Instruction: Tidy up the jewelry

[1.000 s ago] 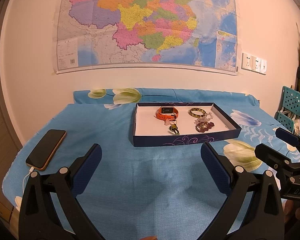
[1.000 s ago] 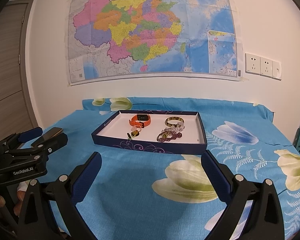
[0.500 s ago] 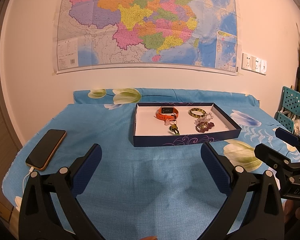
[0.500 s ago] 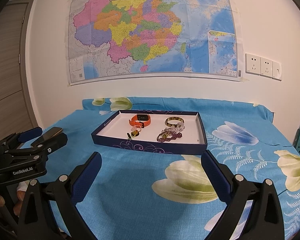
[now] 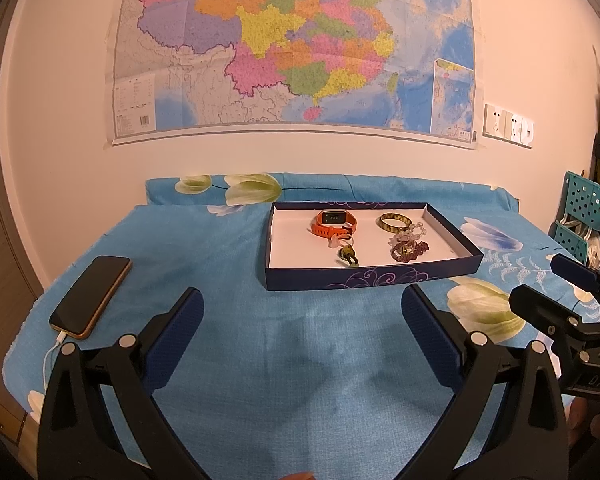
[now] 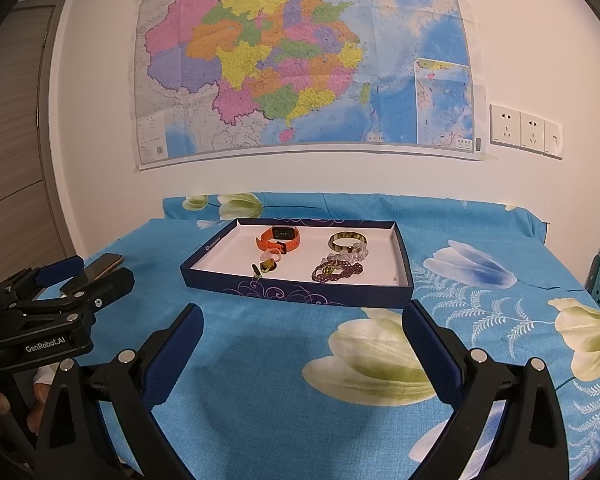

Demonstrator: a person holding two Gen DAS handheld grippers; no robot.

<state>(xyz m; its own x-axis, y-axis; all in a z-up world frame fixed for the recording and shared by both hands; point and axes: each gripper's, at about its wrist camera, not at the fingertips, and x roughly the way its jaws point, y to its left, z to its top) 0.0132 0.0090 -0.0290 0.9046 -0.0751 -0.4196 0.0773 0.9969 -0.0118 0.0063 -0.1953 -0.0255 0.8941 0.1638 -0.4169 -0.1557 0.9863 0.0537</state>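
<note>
A shallow dark-blue tray (image 5: 372,279) (image 6: 296,294) with a white floor lies on the blue flowered cloth. In it lie an orange watch (image 5: 333,224) (image 6: 279,238), a green-brown bangle (image 5: 395,222) (image 6: 345,240), a clear bead bracelet (image 5: 410,234) (image 6: 350,254), a dark red bead string (image 5: 408,250) (image 6: 337,271) and a small green pendant (image 5: 349,255) (image 6: 267,267). My left gripper (image 5: 302,312) hangs open over bare cloth in front of the tray. My right gripper (image 6: 302,318) is open too, near the tray's front edge. Neither holds anything.
A black phone (image 5: 91,295) on a white cable lies at the cloth's left edge. A map hangs on the wall behind. Teal baskets (image 5: 584,212) stand to the right. Each gripper shows in the other's view: right one (image 5: 572,312), left one (image 6: 56,300).
</note>
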